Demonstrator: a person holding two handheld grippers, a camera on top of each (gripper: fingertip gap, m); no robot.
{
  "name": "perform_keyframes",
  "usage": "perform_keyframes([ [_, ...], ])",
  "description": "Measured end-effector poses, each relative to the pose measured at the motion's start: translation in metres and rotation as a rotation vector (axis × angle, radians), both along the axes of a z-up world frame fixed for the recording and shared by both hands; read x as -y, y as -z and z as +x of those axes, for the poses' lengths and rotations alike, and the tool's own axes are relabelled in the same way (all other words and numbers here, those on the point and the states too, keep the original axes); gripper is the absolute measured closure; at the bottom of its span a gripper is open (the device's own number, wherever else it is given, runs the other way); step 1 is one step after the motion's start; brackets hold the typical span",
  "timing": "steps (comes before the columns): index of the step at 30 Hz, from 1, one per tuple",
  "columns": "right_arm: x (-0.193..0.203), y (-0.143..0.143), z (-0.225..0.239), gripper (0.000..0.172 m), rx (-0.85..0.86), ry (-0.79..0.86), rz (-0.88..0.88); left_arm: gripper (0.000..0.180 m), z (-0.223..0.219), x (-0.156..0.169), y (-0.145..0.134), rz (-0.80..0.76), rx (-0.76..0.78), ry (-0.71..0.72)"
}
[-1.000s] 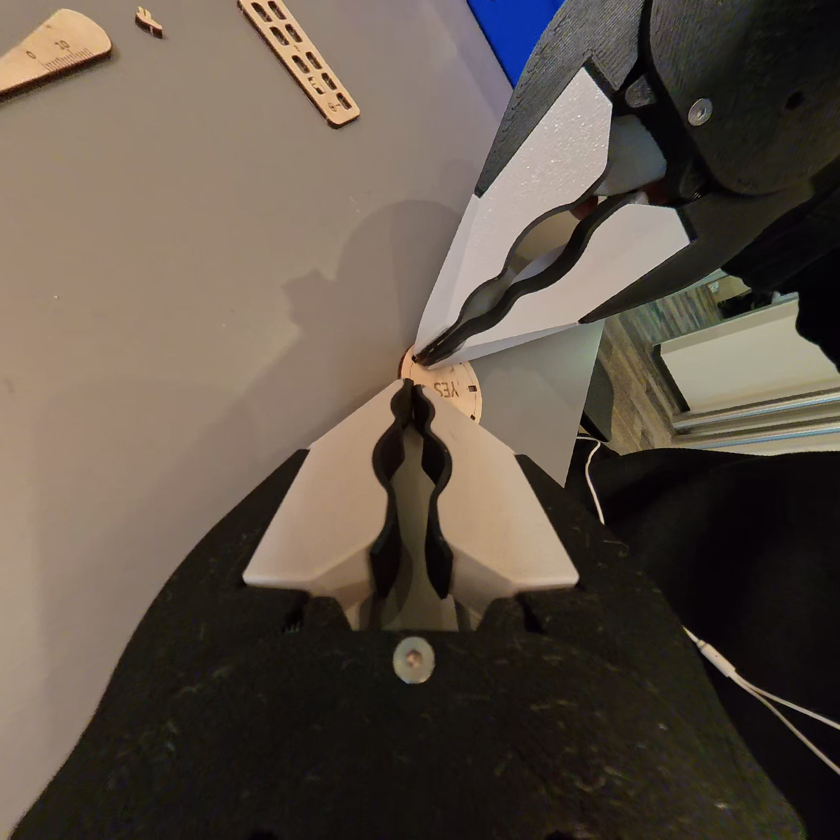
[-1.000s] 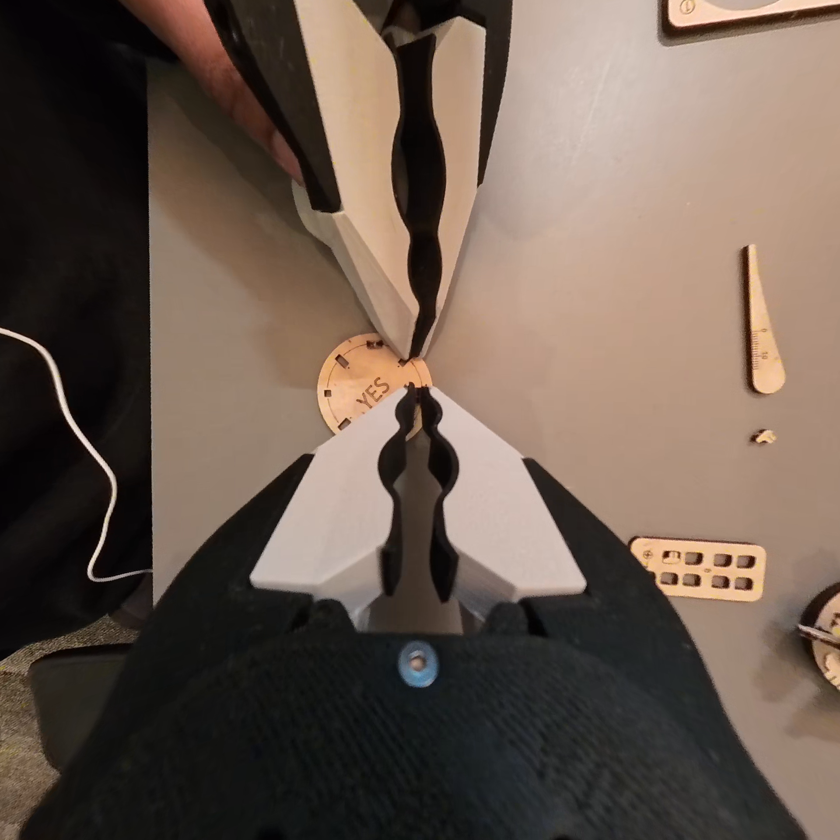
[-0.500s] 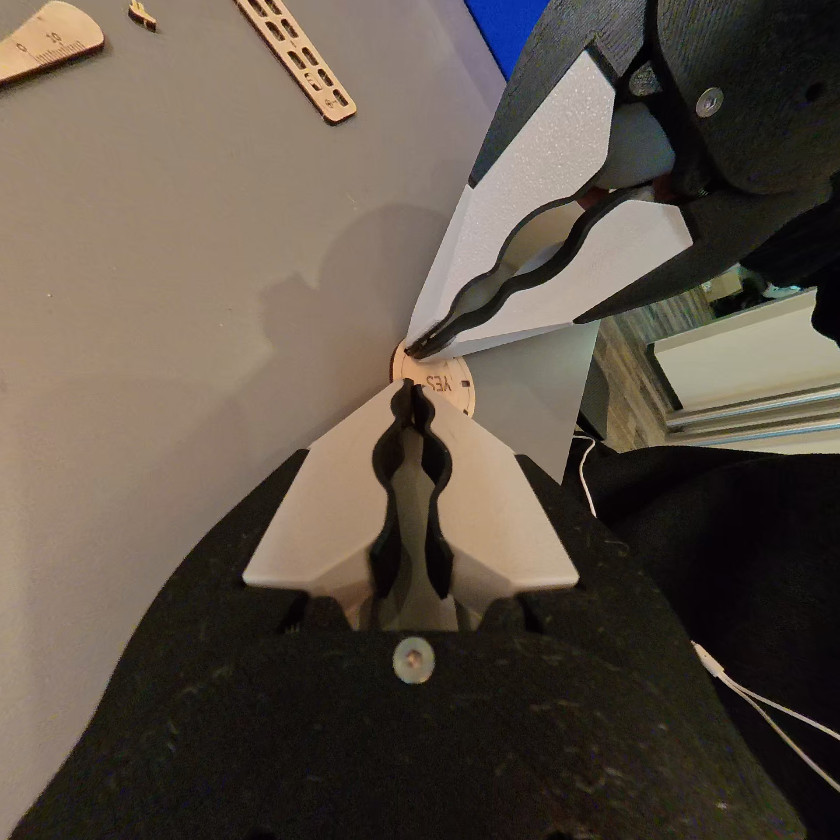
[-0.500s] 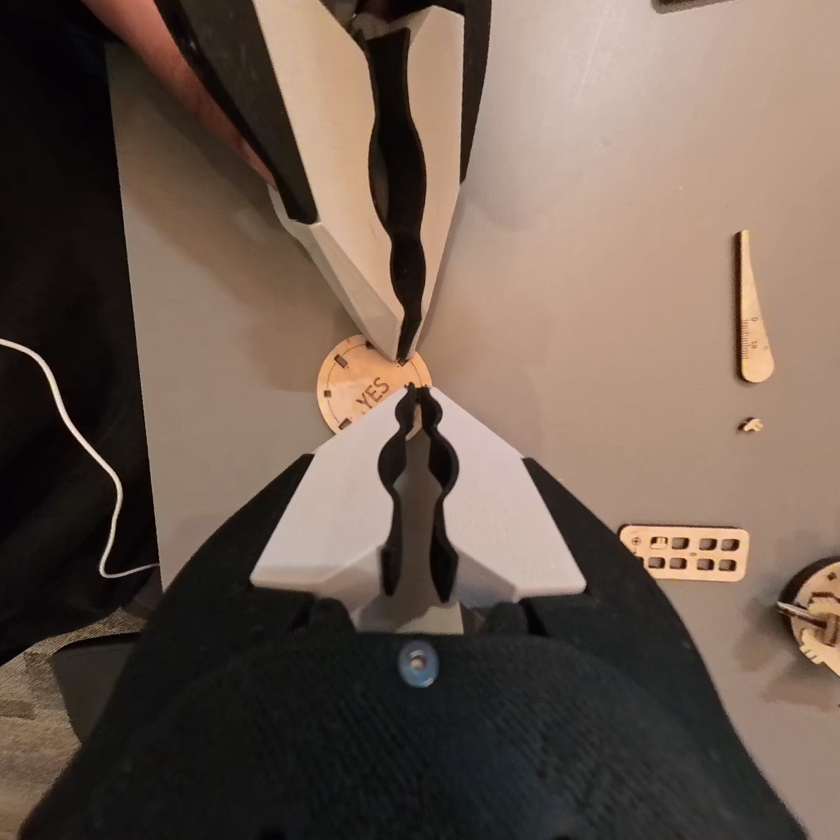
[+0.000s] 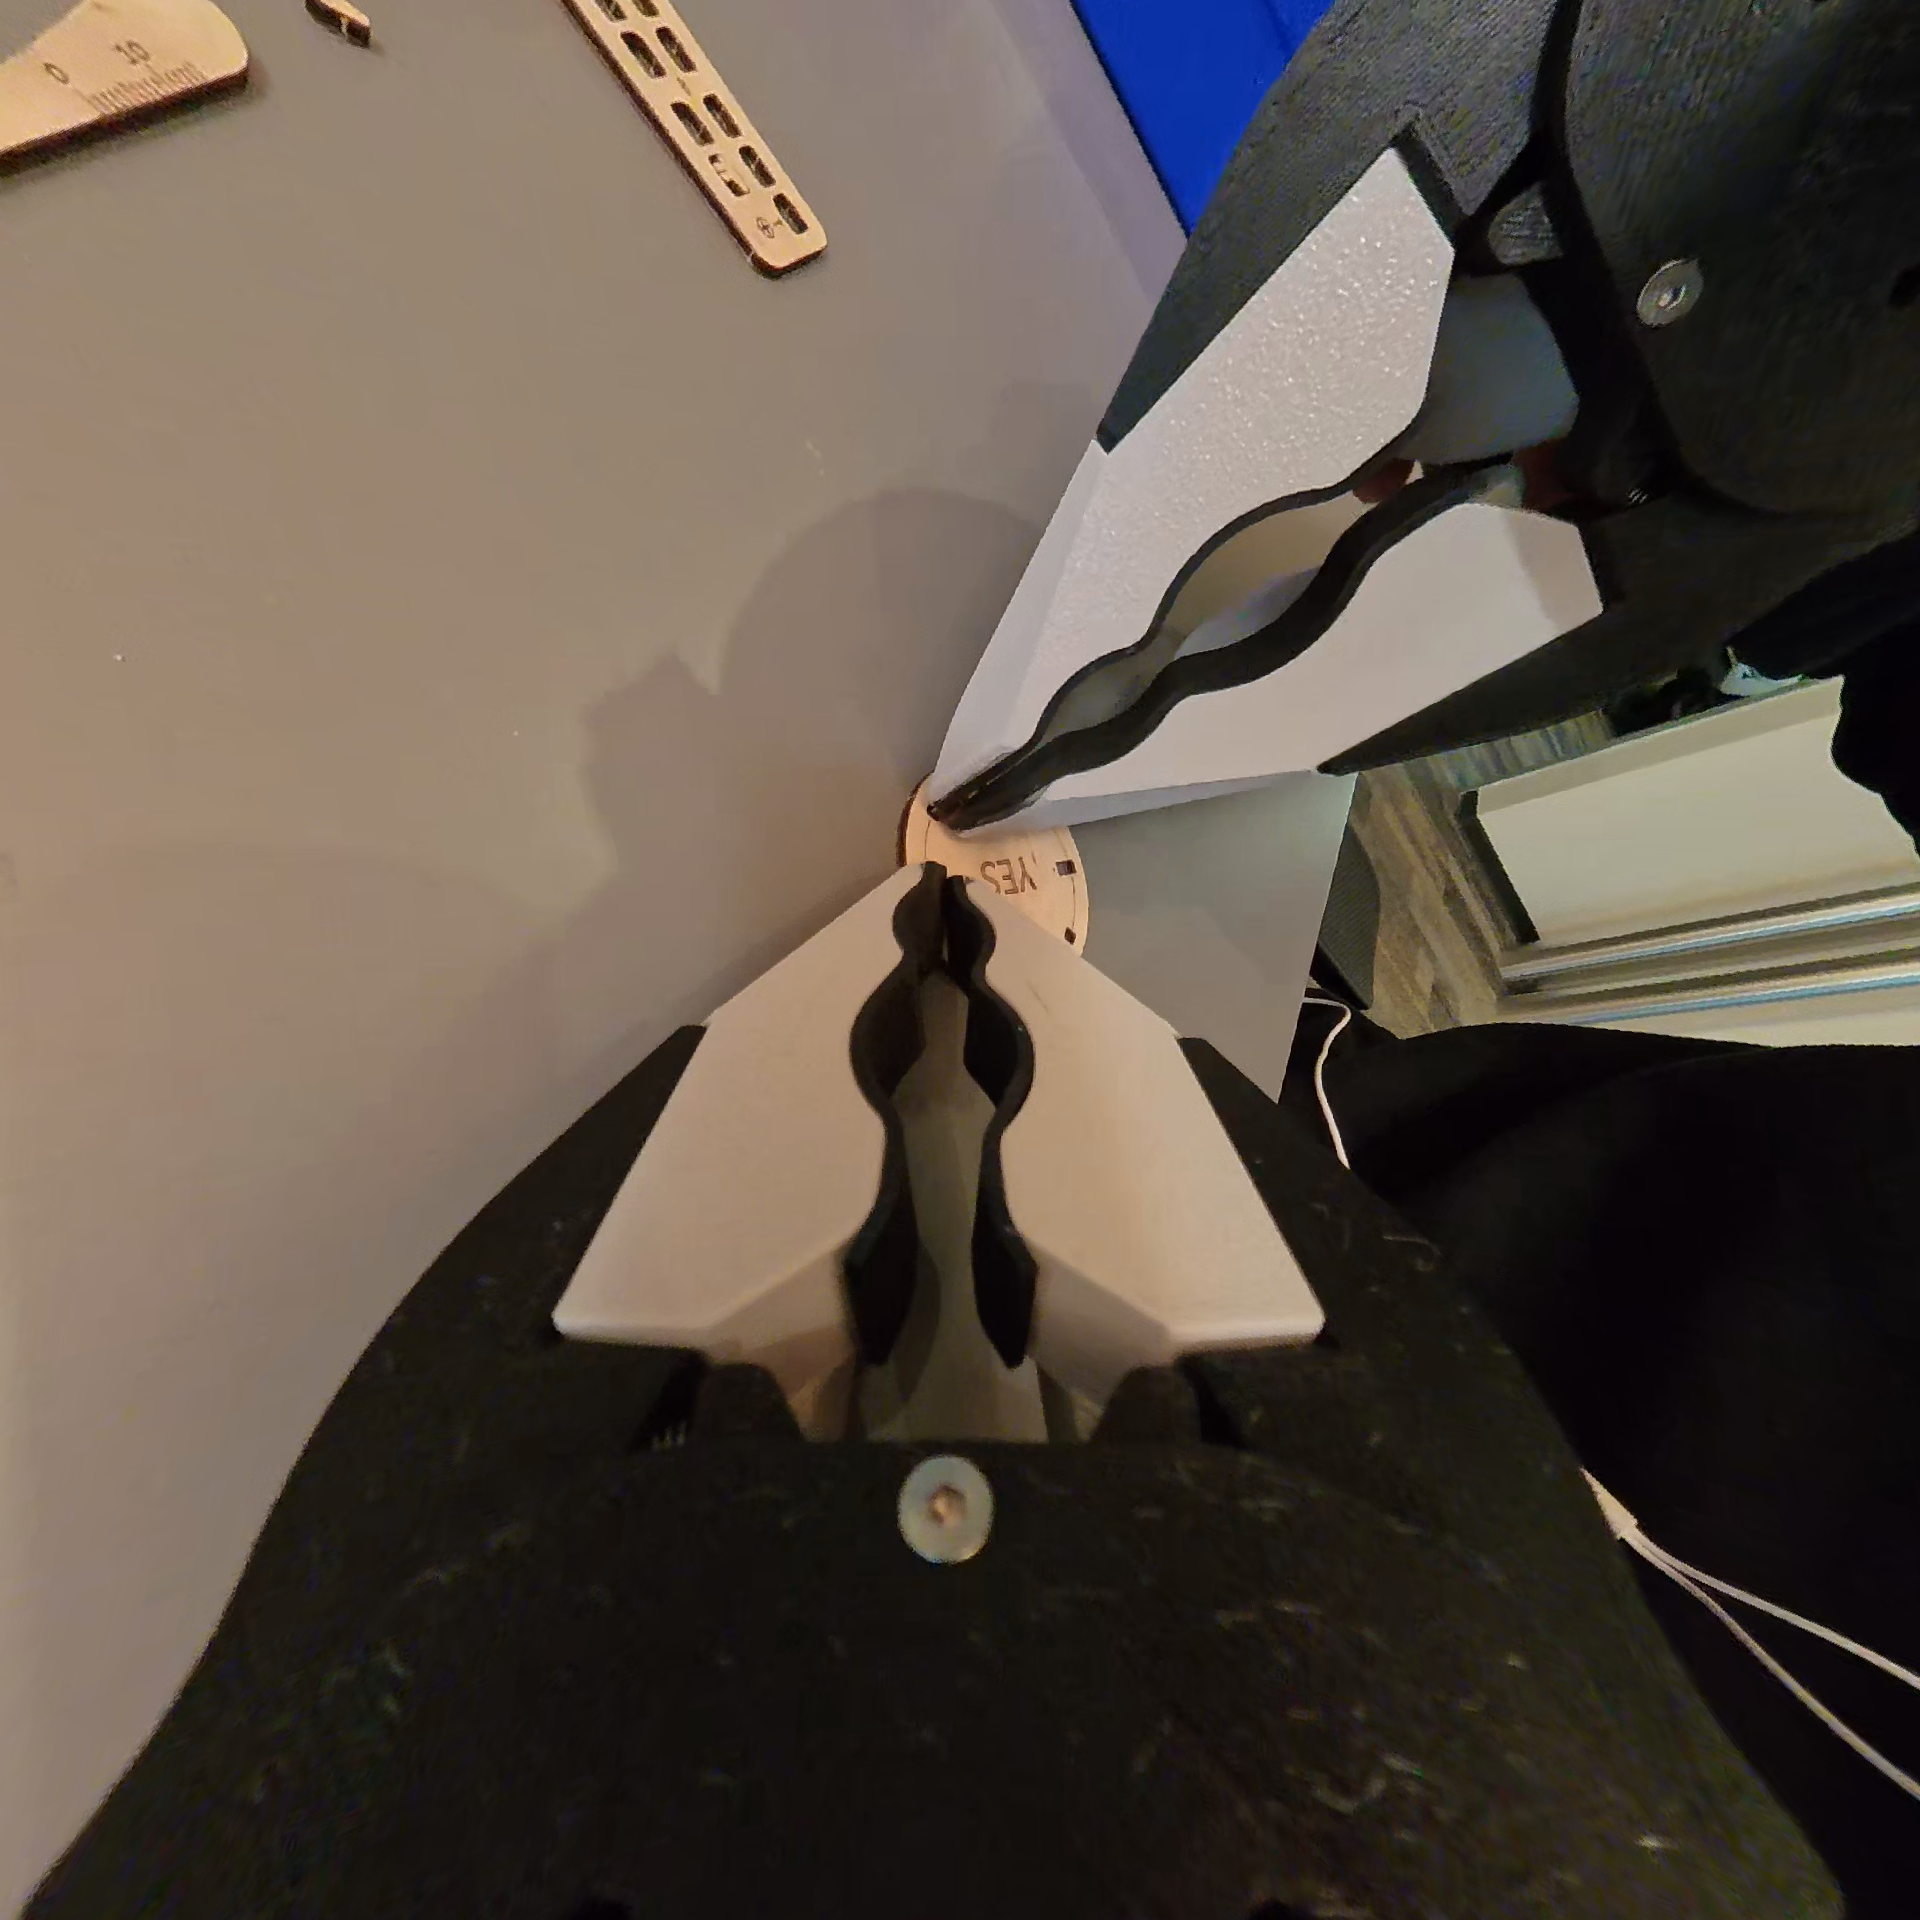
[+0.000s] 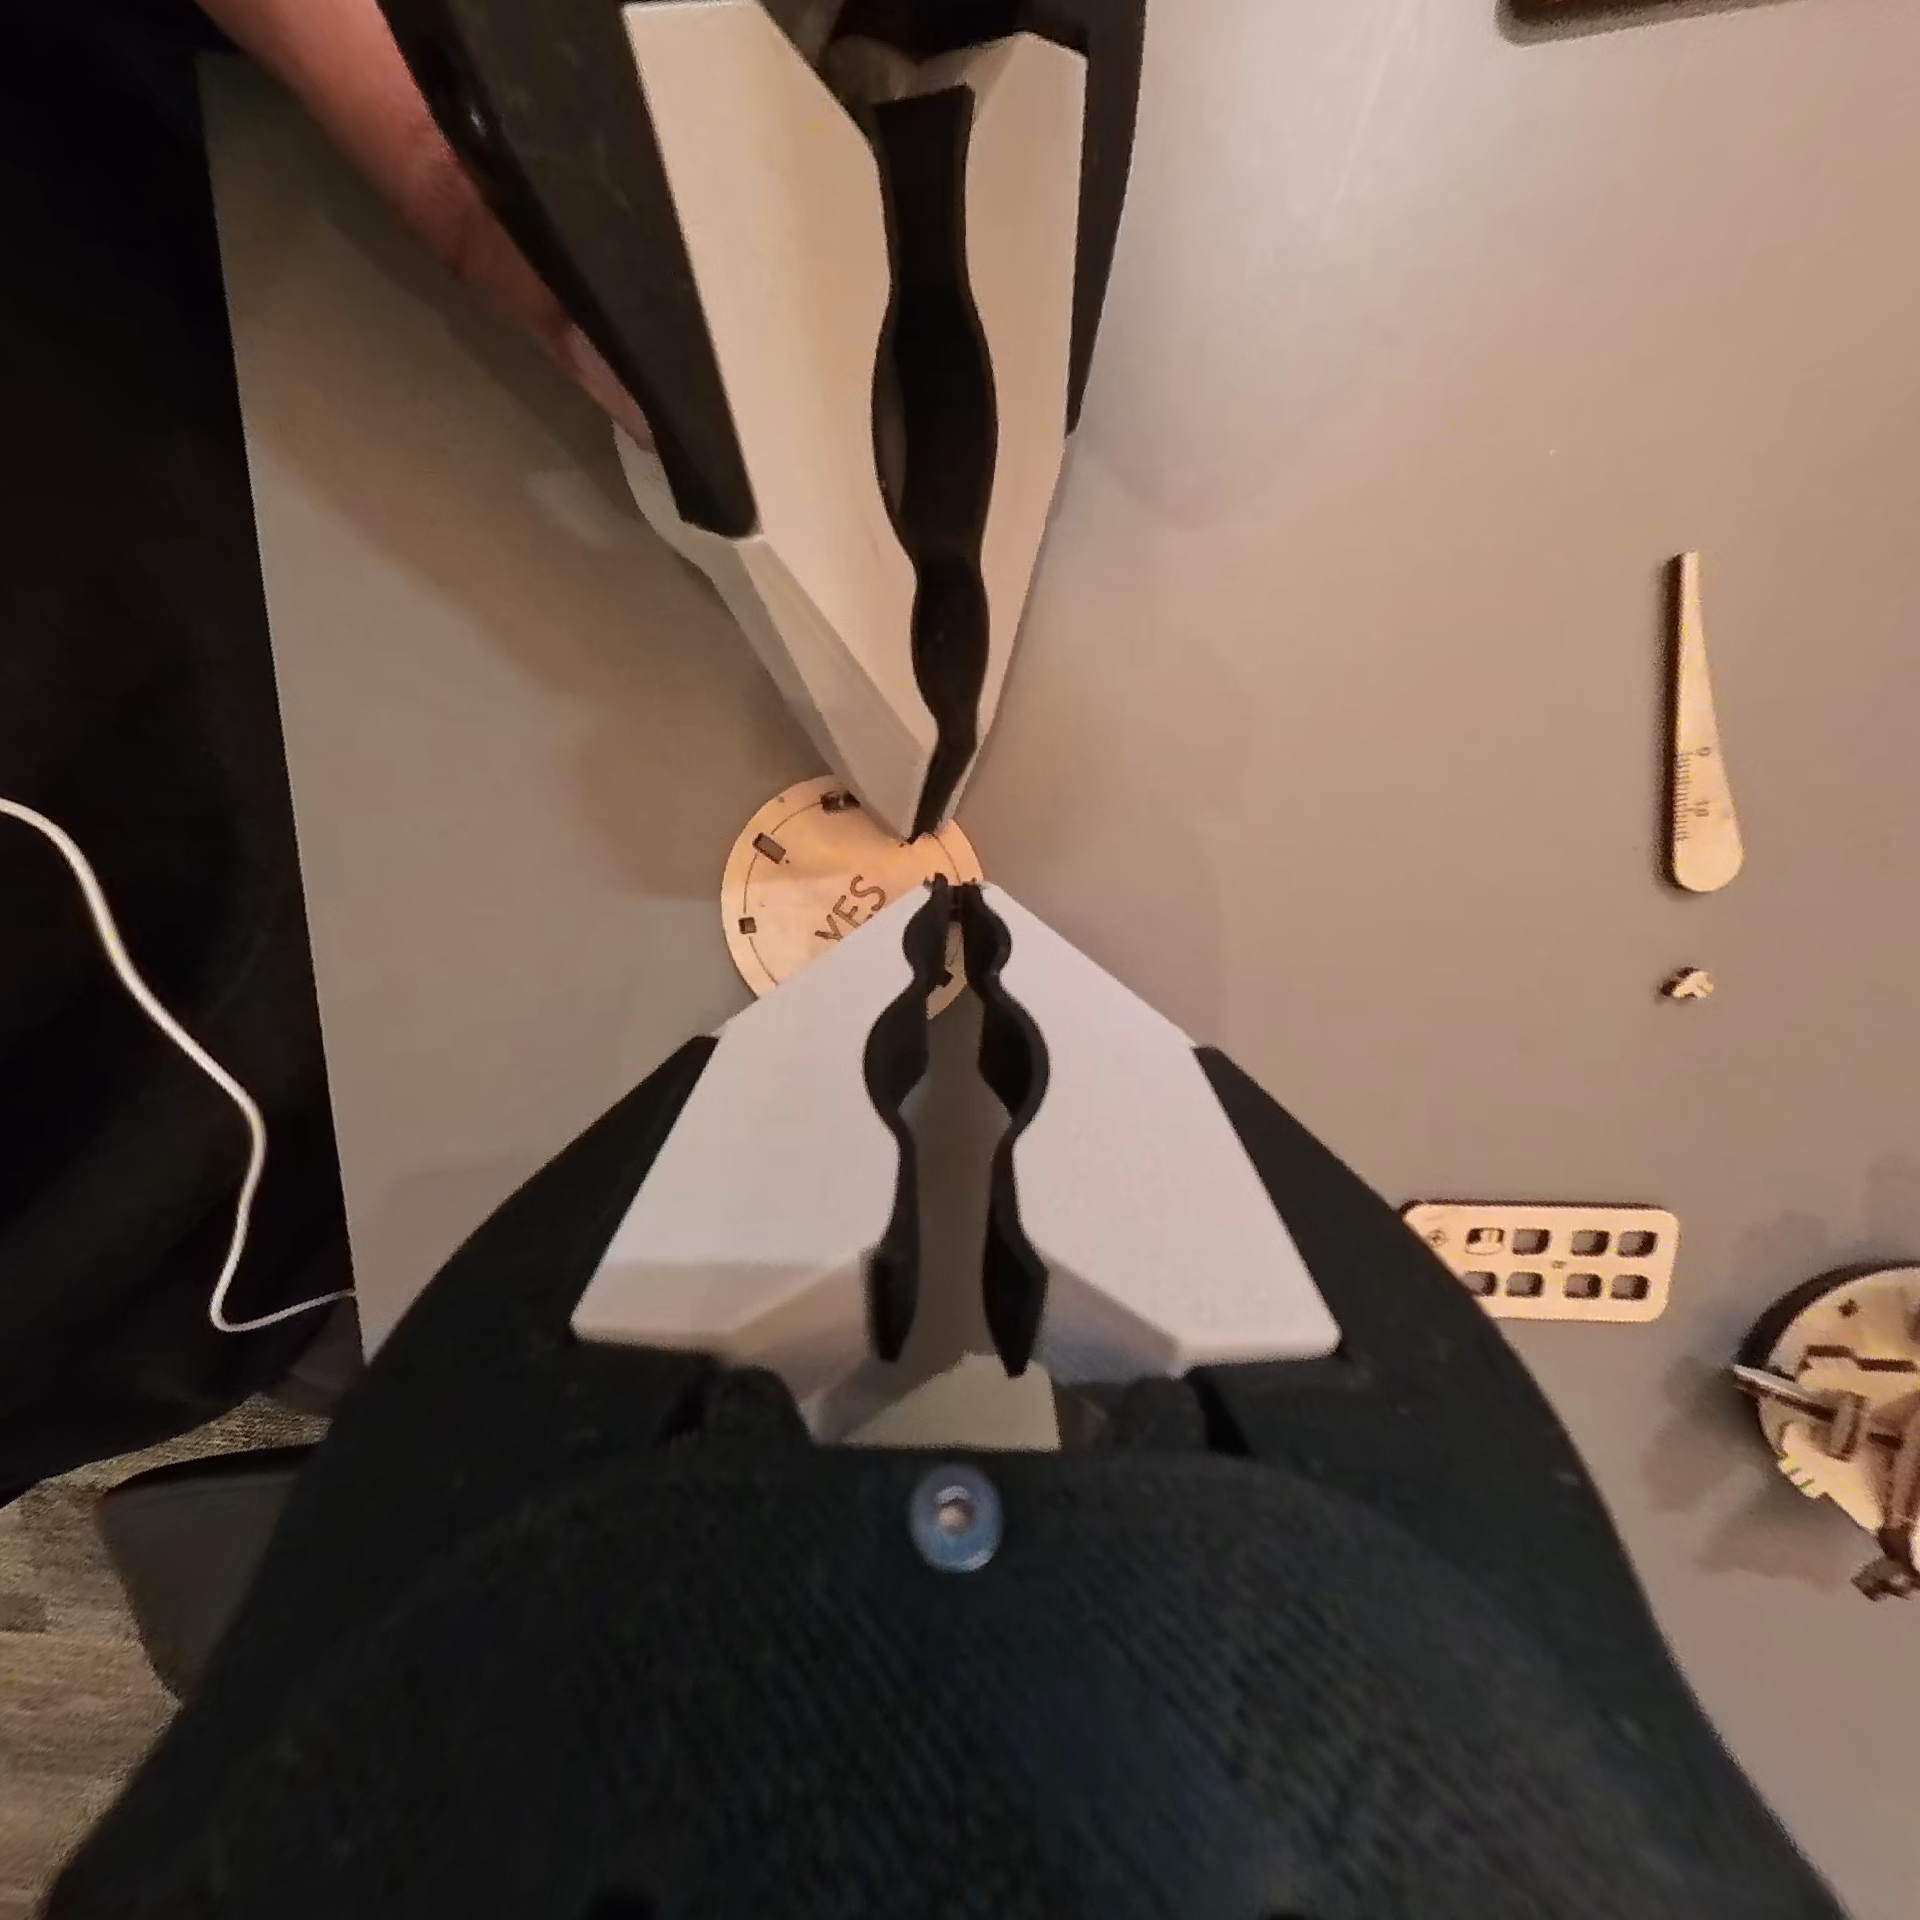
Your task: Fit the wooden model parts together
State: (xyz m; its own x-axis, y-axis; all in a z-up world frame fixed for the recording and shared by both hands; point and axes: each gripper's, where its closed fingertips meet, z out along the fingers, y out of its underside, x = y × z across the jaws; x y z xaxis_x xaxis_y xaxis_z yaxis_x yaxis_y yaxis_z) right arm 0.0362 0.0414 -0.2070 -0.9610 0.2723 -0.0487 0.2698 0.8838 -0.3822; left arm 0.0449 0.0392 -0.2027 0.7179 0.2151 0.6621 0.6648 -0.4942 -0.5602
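A round wooden disc [image 5: 1023, 883] with small slots along its rim lies flat on the grey table [image 5: 416, 623], near the table's edge. My left gripper [image 5: 940, 883] is shut, with nothing between its pads, and its tips are down on the disc. My right gripper [image 6: 951, 894] is also shut with nothing between its pads, its tips on the disc [image 6: 810, 873] from the opposite side. Each gripper shows in the other view: the right gripper [image 5: 951, 810] and the left gripper [image 6: 925, 826], tip to tip over the disc.
Other wooden parts lie on the table: a slotted strip [image 5: 696, 125], a tapered scale piece [image 6: 1699, 748], a tiny bit [image 6: 1683, 982], a slotted plate [image 6: 1538, 1262] and a round assembly [image 6: 1839, 1382]. A white cable [image 6: 208, 1039] hangs past the table edge. The tips of both grippers are at nearly the same place. My right tips are roughly 12 cm from the tapered scale piece [image 6: 1699, 748]. Seen from the left wrist view [image 5: 100, 83] as well.
Both grippers stay shut with their tips on the disc. The views have shifted slightly, and the disc appears to have turned a little under the tips.
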Motion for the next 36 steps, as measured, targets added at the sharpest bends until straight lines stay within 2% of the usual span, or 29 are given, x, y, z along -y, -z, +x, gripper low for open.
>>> perform_keyframes([
  [26,0.0001,0.0003,-0.0012,0.171,0.0,-0.061,0.028,0.18,-0.0002,0.0003,0.0,0.001,0.013,-0.002],
  [36,-0.0002,0.0006,-0.0016,0.171,0.03,-0.022,0.024,0.18,-0.0002,0.0004,-0.0001,0.002,0.016,-0.001],
])
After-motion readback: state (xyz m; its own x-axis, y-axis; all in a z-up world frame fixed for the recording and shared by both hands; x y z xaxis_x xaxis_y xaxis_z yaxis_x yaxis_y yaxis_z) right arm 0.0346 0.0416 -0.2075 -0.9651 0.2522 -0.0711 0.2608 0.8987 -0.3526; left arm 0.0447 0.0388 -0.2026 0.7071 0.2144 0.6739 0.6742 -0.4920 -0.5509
